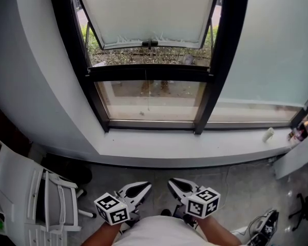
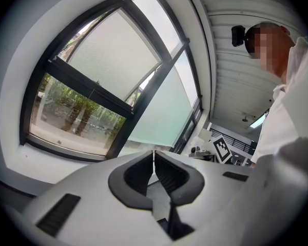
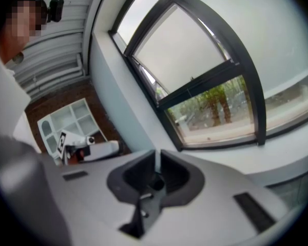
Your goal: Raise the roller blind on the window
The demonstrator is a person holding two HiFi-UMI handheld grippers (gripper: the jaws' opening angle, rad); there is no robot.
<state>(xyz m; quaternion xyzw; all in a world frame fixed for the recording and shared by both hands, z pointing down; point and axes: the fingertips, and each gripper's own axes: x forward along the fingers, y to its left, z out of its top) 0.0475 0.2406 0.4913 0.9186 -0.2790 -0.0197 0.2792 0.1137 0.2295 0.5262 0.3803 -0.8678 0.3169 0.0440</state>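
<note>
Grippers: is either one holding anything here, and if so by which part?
Nothing is held. The left gripper and the right gripper are both shut with nothing between the jaws, short of the window.

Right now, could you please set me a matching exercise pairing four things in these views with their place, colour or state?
Things: 1 left gripper; 2 white chair; 3 window frame; 4 roller blind.
Descriptions: A black; B lowered over the right pane; C shut, holding nothing; D at the far left, on the floor.
Pairs: 1-C; 2-D; 3-A; 4-B.
</note>
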